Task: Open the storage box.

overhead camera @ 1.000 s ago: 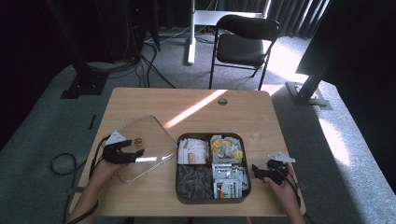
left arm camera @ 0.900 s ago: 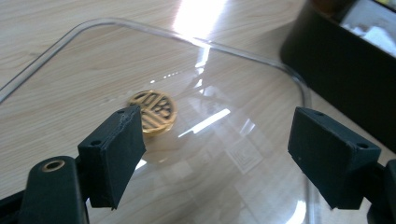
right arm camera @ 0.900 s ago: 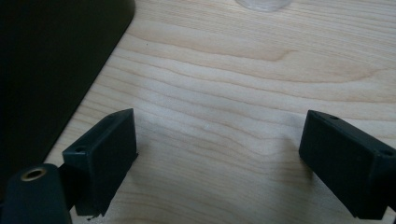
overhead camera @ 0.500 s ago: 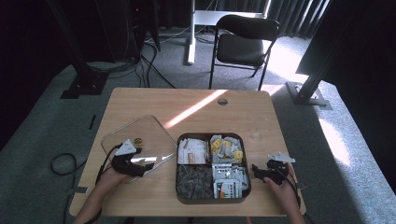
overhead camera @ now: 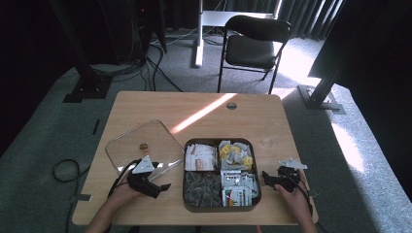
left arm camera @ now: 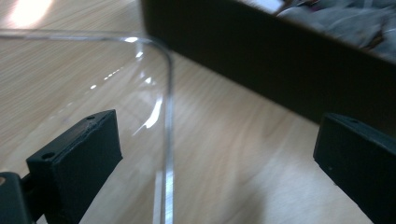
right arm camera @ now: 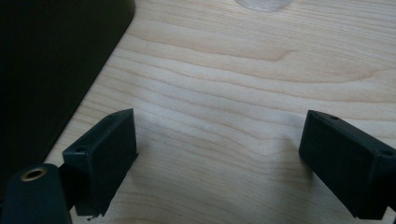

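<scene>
Opening just now, the left gripper [overhead camera: 163,187] has wide jaws with nothing pinched; the clear lid [overhead camera: 143,145], released, lies flat on the bench [overhead camera: 291,121] at the tray's [overhead camera: 221,206] nine o'clock, long axis toward ten. The right gripper [overhead camera: 266,175] hangs wide, empty, at three o'clock.

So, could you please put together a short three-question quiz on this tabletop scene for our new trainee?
1. True or false: the left gripper is clamped on the clear lid.
2. How many compartments does the dark tray have?
3. Where does the right gripper rest: A) inside the tray, B) on the table beside the tray's right side, C) on the chair?

Key:
1. False; its jaws stand open around the lid's edge, having just been opening.
2. Four.
3. B.
</scene>
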Demonstrator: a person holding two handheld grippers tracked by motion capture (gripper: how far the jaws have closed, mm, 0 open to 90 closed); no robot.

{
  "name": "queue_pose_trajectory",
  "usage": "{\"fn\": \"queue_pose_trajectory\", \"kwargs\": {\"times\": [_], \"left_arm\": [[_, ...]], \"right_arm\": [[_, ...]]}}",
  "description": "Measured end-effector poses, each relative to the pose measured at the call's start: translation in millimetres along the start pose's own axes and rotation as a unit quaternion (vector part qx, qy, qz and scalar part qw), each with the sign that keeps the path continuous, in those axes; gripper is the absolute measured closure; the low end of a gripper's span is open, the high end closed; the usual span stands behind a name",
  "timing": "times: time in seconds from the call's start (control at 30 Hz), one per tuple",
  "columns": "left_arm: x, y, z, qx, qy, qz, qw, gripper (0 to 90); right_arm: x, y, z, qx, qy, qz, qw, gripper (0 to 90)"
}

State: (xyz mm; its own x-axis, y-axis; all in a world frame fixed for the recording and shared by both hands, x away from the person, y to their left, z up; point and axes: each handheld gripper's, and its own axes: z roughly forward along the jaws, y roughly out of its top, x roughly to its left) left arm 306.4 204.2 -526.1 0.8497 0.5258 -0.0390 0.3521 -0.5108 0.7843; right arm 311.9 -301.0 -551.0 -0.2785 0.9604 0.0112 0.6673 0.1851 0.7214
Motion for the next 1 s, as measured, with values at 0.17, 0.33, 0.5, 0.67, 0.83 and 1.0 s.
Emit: {"fn": "queue_pose_trajectory", "kwargs": {"times": [0.17,0.33,0.5,0.67,0.83,1.0], "left_arm": [[-10.3,-2.0,7.8,0.008,-0.017,0.015,0.9997,1.0],[-21.2,-2.3,11.5,0.003,-0.029,0.039,0.9988,1.0],[-29.0,-3.8,15.2,0.014,-0.038,0.052,0.9978,1.0],[-33.2,-6.5,18.4,0.031,-0.029,0.056,0.9976,1.0],[-36.1,-7.8,21.1,0.044,-0.03,0.062,0.9966,1.0],[-39.5,-8.6,25.0,0.072,-0.019,0.072,0.9946,1.1]], "right_arm": [[0.0,0.0,0.0,0.0,0.0,0.0,1.0,10.6],[0.0,0.0,0.0,0.0,0.0,0.0,1.0,10.6],[0.0,0.0,0.0,0.0,0.0,0.0,1.0,10.6],[0.0,0.0,0.0,0.0,0.0,0.0,1.0,10.6],[0.0,0.7,0.7,0.0,0.007,-0.006,1.0,10.6],[-0.1,1.1,1.1,0.0,0.009,-0.007,0.9999,10.6]]}}
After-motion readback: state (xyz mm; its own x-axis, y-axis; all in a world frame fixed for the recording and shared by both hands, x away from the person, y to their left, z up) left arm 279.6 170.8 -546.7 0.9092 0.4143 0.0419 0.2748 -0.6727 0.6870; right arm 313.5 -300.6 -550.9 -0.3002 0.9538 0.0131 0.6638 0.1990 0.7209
